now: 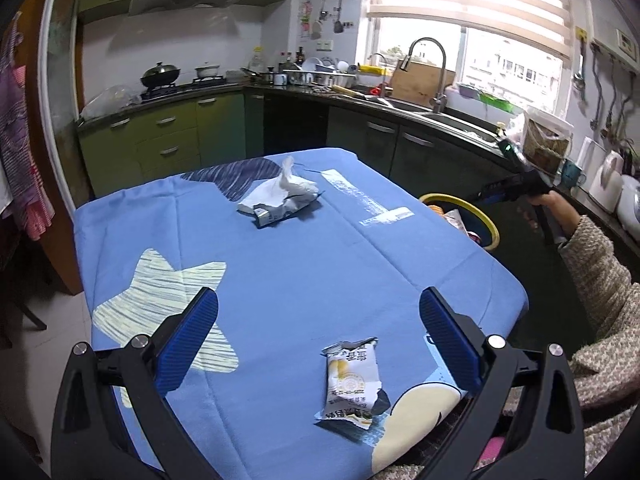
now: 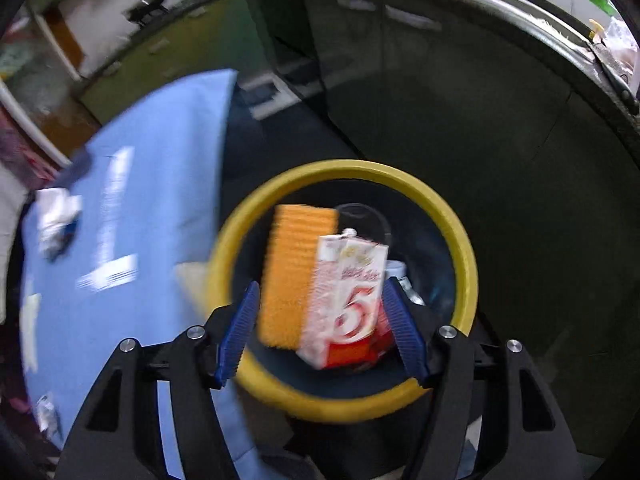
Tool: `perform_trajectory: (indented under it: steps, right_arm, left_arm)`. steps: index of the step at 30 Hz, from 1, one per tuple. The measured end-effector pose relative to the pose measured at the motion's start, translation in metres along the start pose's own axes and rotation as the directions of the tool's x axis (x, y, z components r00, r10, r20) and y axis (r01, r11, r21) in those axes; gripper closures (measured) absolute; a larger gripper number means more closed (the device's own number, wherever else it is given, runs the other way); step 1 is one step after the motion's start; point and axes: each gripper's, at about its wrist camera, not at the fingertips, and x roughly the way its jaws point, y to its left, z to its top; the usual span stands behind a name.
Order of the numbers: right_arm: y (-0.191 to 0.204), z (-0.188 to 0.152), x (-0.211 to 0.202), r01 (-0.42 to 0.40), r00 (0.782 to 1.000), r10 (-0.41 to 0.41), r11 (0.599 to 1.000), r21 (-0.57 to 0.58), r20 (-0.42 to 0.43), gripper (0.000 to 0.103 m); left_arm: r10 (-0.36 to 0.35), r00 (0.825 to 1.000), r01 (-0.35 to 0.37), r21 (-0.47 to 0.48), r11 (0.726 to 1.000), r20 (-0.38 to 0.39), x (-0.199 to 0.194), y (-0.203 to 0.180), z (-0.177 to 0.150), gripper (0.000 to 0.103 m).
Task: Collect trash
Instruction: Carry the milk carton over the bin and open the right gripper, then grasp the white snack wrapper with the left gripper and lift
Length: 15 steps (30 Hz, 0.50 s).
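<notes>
While the right hand-held gripper (image 2: 320, 324) is hovering released over the yellow-rimmed bin (image 2: 460, 240), red-white carton (image 2: 348, 312) lying inside, left hand-held gripper (image 1: 318, 324) is gaping empty above a torn wrapper (image 1: 352, 384) on the blue worktop (image 1: 280, 264), crumpled tissue packet (image 1: 280, 200) sitting farther off.

Blur by the bin, cut-offs at the table

Right wrist view is smeared: the carton (image 2: 348, 304) print and orange pack (image 2: 292, 272) are unreadable. In the left view the table's right edge hides most of the yellow-rimmed bin (image 1: 486, 216); wrapper (image 1: 352, 384) lettering too small.
</notes>
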Motion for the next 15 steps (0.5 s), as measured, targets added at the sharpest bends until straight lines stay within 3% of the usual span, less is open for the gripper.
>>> perform_trajectory:
  steps: [5, 10, 15]
  right_arm:
    - [0.031, -0.052, -0.044, -0.052, 0.996, 0.057, 0.996, -0.068, 0.067, 0.031]
    - [0.055, -0.098, -0.056, -0.094, 0.994, 0.1, 0.99, -0.106, 0.051, 0.029]
    - [0.074, -0.13, -0.061, -0.152, 0.987, 0.158, 0.978, -0.143, 0.033, 0.029]
  left_arm:
    - [-0.047, 0.998, 0.049, 0.041, 0.998, -0.044, 0.009, -0.01, -0.004, 0.007]
    - [-0.091, 0.987, 0.102, 0.081, 0.991, -0.13, 0.028, -0.019, -0.012, 0.007]
    - [-0.151, 0.954, 0.17, 0.054, 0.984, -0.26, 0.063, -0.025, -0.021, 0.007]
